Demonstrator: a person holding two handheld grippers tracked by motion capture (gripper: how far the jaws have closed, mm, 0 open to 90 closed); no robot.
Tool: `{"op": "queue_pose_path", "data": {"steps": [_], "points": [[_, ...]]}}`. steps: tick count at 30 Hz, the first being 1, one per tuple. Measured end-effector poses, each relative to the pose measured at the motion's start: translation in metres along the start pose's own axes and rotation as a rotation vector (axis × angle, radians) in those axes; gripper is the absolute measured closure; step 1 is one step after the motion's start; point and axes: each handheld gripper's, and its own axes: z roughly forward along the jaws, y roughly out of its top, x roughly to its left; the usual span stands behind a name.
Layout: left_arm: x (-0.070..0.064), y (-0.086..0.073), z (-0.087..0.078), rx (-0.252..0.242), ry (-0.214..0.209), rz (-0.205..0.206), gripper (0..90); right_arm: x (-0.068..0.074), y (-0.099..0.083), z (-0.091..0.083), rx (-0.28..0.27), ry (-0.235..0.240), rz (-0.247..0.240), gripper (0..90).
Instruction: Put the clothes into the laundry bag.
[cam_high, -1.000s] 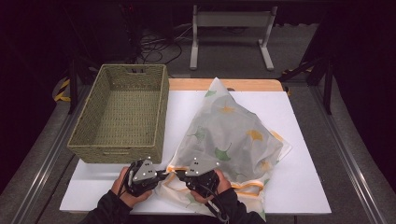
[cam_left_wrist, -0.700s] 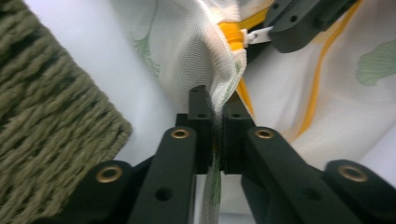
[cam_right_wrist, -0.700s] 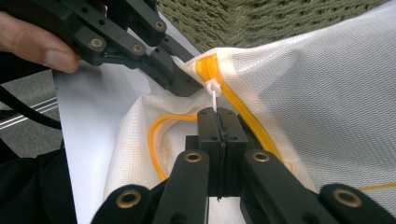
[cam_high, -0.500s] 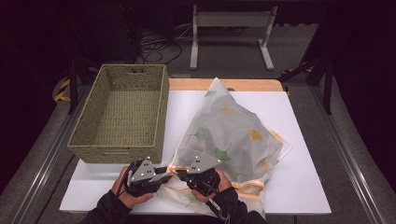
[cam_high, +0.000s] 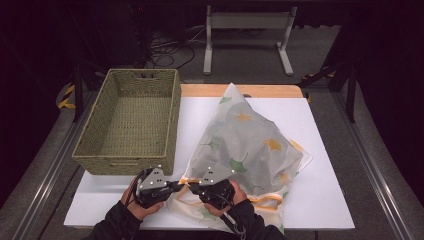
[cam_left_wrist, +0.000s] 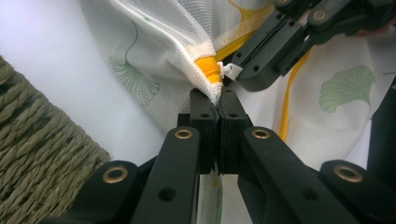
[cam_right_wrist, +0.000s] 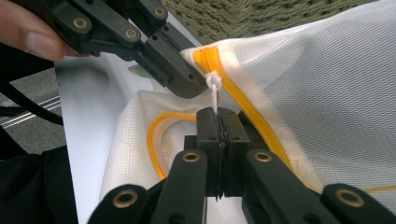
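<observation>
On the white tabletop (cam_high: 330, 200), seen from the high view, a translucent white mesh laundry bag printed with green and yellow ginkgo leaves (cam_high: 250, 145) is spread right of centre, with a rectangular woven green-brown wicker basket (cam_high: 131, 120) standing at its left (the two lie near each other, and whether they touch cannot be told). The bag's near corner is met by the left gripper (cam_high: 175, 185) and the right gripper (cam_high: 192, 186), each held in a hand at the table's front edge, their tips brought close together. In the left gripper view, the left gripper (cam_left_wrist: 219, 100) is seen with its jaws pressed together on the bag's mesh edge, just below the orange end of the yellow-orange zipper (cam_left_wrist: 208, 67); the wicker weave is seen at the lower left, and the other gripper's black jaws are seen beside the small white zipper pull (cam_left_wrist: 232, 70). In the right gripper view, the right gripper (cam_right_wrist: 218, 116) is closed on the white pull (cam_right_wrist: 214, 91), which hangs from the zipper (cam_right_wrist: 233, 88), while the left gripper's jaws are seen clamped on the fabric just beside it.
</observation>
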Motion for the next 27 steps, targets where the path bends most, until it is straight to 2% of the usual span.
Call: {"op": "queue_pose_path", "data": {"steps": [2,7,15,19,27], "points": [[-0.0007,0.0001,0.0,0.006,0.007,0.013,87.6,-0.0003,0.0003,0.0008,-0.006,0.005,-0.003,86.4],[-0.0014,-0.0015,0.0003,0.008,-0.003,0.01,87.6,-0.002,0.0018,0.0009,-0.025,0.02,-0.001,82.6],[-0.0026,-0.0022,0.0005,0.013,-0.016,0.014,87.6,-0.0027,0.0014,0.0061,-0.022,0.047,0.014,77.4],[-0.0034,-0.003,0.0012,0.027,-0.013,0.024,87.7,-0.0037,0.0023,0.0043,-0.03,0.026,0.017,79.3],[-0.0043,-0.0033,0.0014,0.028,-0.027,0.021,87.7,-0.0005,0.0031,0.0062,-0.016,0.022,-0.008,87.1]]}}
